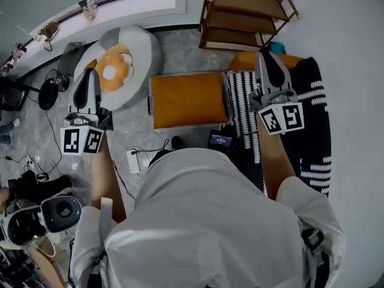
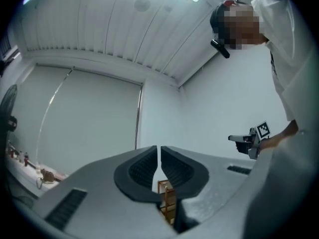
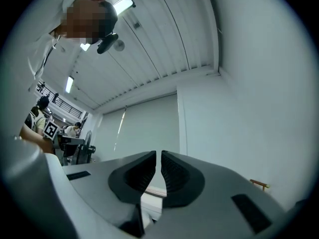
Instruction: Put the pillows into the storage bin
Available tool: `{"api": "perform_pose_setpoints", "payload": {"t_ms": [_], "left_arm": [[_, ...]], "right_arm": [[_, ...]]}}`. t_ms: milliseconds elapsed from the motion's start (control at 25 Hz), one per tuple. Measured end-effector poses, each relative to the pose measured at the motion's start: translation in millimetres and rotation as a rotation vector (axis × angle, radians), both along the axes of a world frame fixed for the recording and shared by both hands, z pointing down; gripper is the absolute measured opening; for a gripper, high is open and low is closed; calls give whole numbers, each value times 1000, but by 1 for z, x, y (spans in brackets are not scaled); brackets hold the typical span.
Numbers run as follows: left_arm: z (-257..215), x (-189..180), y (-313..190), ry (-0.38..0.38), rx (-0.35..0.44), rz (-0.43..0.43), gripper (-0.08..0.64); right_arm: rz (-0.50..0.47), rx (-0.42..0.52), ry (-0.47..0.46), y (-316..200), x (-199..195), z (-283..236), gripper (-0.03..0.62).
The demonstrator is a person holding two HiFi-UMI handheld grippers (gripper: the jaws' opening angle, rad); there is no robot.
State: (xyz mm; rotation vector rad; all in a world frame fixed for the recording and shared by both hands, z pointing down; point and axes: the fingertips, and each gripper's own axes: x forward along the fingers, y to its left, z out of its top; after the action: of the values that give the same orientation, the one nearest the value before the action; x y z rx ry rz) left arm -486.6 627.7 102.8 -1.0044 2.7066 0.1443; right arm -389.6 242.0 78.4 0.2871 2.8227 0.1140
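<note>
Far left, floor edge: a clutter of cables and dark camera gear (image 1: 33, 206), not itemised further. Left gripper (image 1: 89, 74): held above the grey floor (image 1: 135, 131), marker cube toward the person; in the left gripper view its jaws stand closed together with only a hairline slit between the pads, nothing held, and they point at a pale wall and ceiling. Round grey cushion (image 1: 144, 50): on the floor just beyond the left gripper, bearing a fried-egg pillow (image 1: 114, 69), white and orange, on its top. Storage bin (image 1: 150, 101): grey-walled, rectangular, on the floor in front of the person, between the two grippers; an orange pillow (image 1: 189, 99) lies flat in it and fills it to the walls. Striped pillow (image 1: 243, 110): black and white, outside the bin, touching its right wall. Second orange pillow (image 1: 243, 60): beyond the striped one, partly hidden by the right gripper. Right gripper (image 1: 264, 54): held over these two pillows; in the right gripper view its jaws are likewise brought together, empty, facing a wall and a blind. Black rug with white dashes (image 1: 315, 119): under and to the right of the right gripper. Wooden shelf (image 1: 240, 17): low, open-tiered, against the wall beyond the bin.
</note>
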Motion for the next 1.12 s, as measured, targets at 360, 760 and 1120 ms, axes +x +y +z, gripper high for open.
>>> {"api": "perform_pose_setpoints", "payload": {"t_ms": [360,760,1120], "left_arm": [[45,116,-39,101,-67,-57,29],[86,262,-68,163,-142,-78,29],[118,308,-72,213,-128,-36,29]], "right_arm": [[-73,-21,23,-24,110,27,51],[-124,-140,107,-30,214,94,51],[-120,-180,153,4,255,131,44]]}}
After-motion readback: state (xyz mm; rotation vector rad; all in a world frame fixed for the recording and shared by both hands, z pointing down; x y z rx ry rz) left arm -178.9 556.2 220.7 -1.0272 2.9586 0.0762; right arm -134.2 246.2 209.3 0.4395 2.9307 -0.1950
